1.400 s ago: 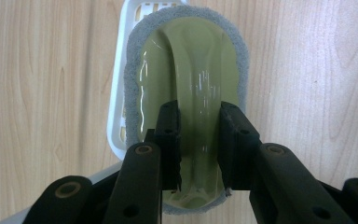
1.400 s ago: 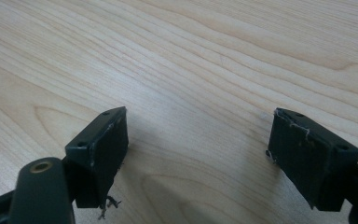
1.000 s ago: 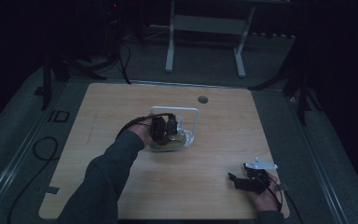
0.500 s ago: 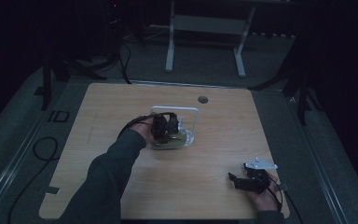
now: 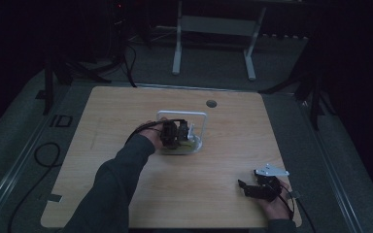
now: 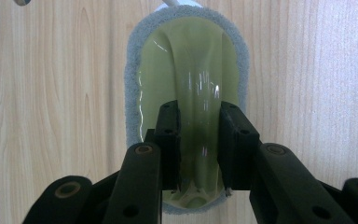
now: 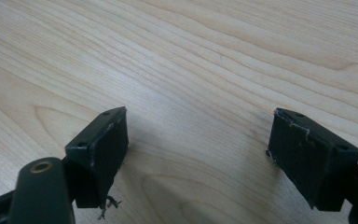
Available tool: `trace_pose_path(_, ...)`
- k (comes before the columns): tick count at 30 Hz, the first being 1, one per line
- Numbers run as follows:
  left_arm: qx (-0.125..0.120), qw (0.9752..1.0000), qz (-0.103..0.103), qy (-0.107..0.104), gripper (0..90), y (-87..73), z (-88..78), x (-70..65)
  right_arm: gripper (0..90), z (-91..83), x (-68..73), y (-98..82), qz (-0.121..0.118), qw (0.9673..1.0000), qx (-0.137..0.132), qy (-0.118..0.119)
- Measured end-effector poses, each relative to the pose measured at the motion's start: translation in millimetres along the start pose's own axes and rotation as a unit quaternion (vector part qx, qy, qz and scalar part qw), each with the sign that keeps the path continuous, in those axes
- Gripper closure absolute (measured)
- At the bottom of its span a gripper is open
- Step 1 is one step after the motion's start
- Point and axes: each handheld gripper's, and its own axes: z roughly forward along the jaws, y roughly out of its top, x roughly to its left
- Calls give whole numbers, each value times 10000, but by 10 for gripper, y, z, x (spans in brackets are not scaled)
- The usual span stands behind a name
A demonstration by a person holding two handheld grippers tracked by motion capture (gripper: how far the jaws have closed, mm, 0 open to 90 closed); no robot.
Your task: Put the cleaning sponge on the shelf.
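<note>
Left gripper (image 6: 199, 140) clamped on raised ridge handle of a scrubber (image 6: 186, 70), jaws one on each side of the translucent yellow-green ridge, pads touching it, narrow gap filled by the handle. Scrubber: oval, yellow-green glossy plastic top, grey abrasive pad rim all round, lying flat on wooden table (image 6: 51, 93). In left gripper view, long axis running away from the camera, jaws gripping the near half of the ridge. White object just past the scrubber's far end, cut off by the frame, cannot tell what from that view.

High view: left gripper (image 5: 175, 136) near table centre, held by left hand (image 5: 153, 138), dark sleeve (image 5: 111, 184) coming in from bottom left, black cable looping off the gripper. Scrubber (image 5: 187, 144) under the gripper, mostly hidden, bit of pale green showing. White wire-like frame (image 5: 182, 115) on table just behind, touching or nearly so, cannot tell which.

Right gripper (image 5: 260, 188) low at front right of table, well apart from the scrubber, held by right hand (image 5: 274, 206), grey three-cornered plate on top. In right gripper view, right gripper (image 7: 196, 154) jaws spread wide, nothing between them, bare wood grain (image 7: 191, 56) below, tips close to the surface, touching or not cannot tell. Small frayed fibres on left pad's lower edge.

Small round hole (image 5: 211, 103) in tabletop near far edge
</note>
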Motion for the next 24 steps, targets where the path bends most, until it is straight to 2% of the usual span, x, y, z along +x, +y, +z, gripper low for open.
trace_pose_path(16,48,10000,50,21,718,67,96,32,193,0,0,0,-1,10000,0,0)
trace_pose_path(24,78,9998,92,141,717,84,130,35,193,0,0,0,1,10000,1,0)
